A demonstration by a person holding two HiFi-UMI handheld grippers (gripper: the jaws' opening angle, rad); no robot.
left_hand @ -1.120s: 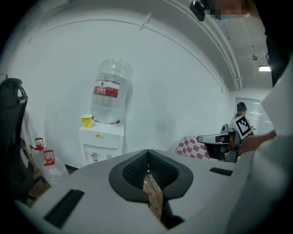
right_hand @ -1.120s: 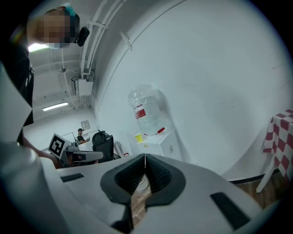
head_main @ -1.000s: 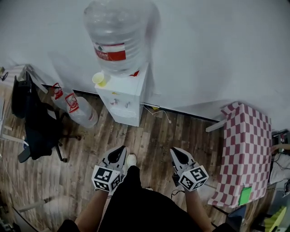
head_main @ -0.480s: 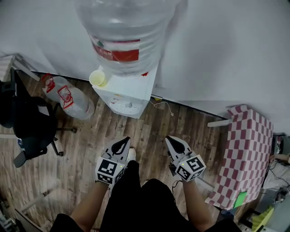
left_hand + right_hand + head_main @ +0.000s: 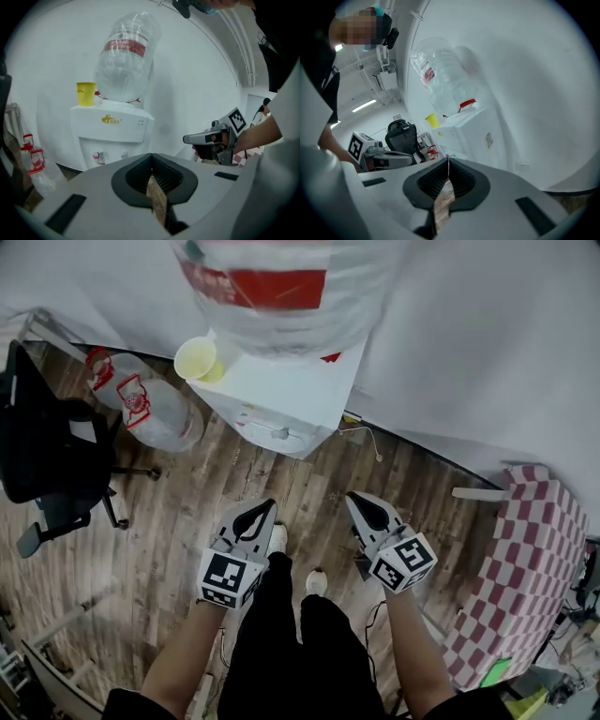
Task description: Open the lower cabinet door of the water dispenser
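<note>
The lower door of the water dispenser [image 5: 292, 390] is hidden — the bottle [image 5: 281, 296] above is blurred and cropped.

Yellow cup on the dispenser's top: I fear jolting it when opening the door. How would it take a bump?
The yellow cup looks thin-walled and seems empty, so probably light and easy to tip. It stands upright near a corner of the water dispenser top, so a jolt might slide it off.
</note>
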